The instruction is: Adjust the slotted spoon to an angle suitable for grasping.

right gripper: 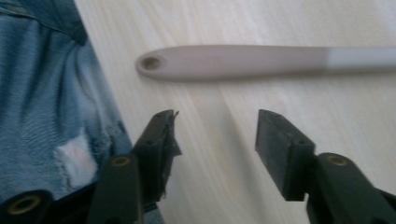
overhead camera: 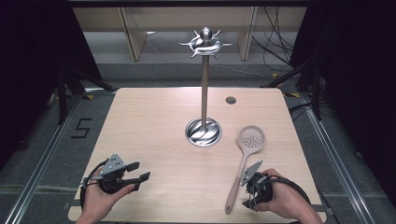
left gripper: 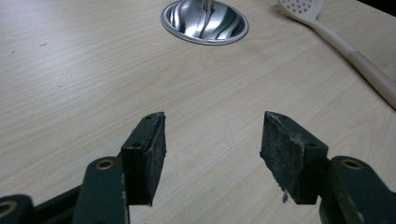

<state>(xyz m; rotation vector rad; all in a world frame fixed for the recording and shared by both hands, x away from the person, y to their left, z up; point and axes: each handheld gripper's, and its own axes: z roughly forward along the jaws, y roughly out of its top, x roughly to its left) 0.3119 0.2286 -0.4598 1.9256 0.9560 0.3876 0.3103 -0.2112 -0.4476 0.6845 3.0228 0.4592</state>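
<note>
L gripper (overhead camera: pixel 142 171) sits near the table's (overhead camera: pixel 154 112) front-left corner, jaws apart, nothing between them. R gripper (overhead camera: pixel 246 192) near the front-right corner, jaws also spread w/ nothing held, just beside the slotted spoon's (overhead camera: pixel 243 161) handle end. Spoon runs away from the front edge, head toward the steel stand (overhead camera: pixel 204 100) at mid-table; its base is a shiny dish.

One slotted spoon (overhead camera: pixel 243 158), one metal stand (overhead camera: pixel 204 93), two grippers (overhead camera: pixel 140 171) (overhead camera: pixel 248 192), seemingly.
</note>
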